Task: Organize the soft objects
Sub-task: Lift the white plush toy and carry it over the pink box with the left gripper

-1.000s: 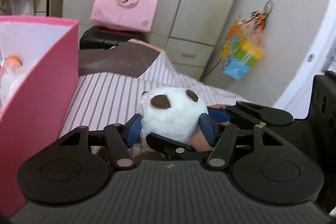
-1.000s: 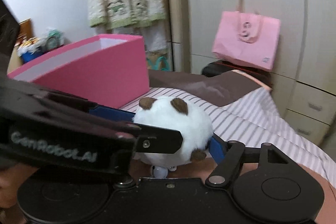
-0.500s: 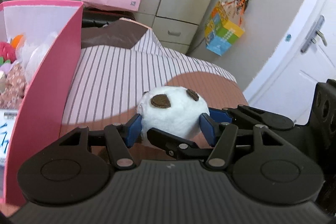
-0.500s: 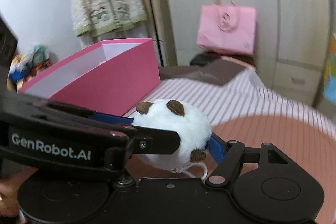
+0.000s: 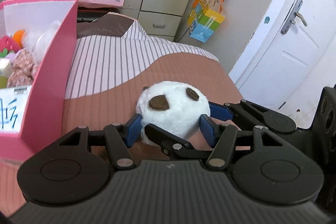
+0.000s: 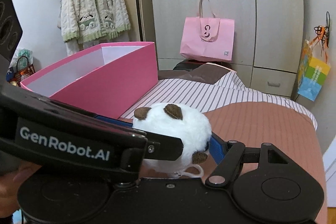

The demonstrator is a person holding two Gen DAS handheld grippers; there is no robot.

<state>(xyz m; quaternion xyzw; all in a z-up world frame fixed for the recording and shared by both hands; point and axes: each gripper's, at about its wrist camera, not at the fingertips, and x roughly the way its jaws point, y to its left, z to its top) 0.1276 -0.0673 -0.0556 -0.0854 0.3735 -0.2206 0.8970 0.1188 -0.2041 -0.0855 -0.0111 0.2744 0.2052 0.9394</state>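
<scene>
We start with the bed [image 5: 117, 60], which fills the middle of both views under a striped sheet and a salmon-coloured cover. Behind it stand the wardrobe doors [image 6: 226, 3], with a pink tote bag [image 6: 206, 39] in front of them, and in the left wrist view a white door [image 5: 294, 51] takes the right edge.

Next in size is the pink box [image 6: 109, 81], open at the top and resting on the bed. In the left wrist view it sits at the left edge, and we see other soft toys [image 5: 19, 51] already inside (a red one, an orange one, some white fluff).

Then the white plush ball [image 5: 174, 108], round with brown felt patches, so it has no long axis to speak of. It sits in the lower centre of both frames. Our left gripper [image 5: 170, 127] has its blue pads pressed against the ball's two sides, so those jaws grip it. Our right gripper [image 6: 178, 148] also straddles the ball: one blue pad touches its right side, but the other jaw is hidden behind the left gripper's body, so we cannot tell whether it truly clamps.

We judge that the coming move depends on one fact: the box lies to the left of and beyond the ball, on the left gripper's side.
</scene>
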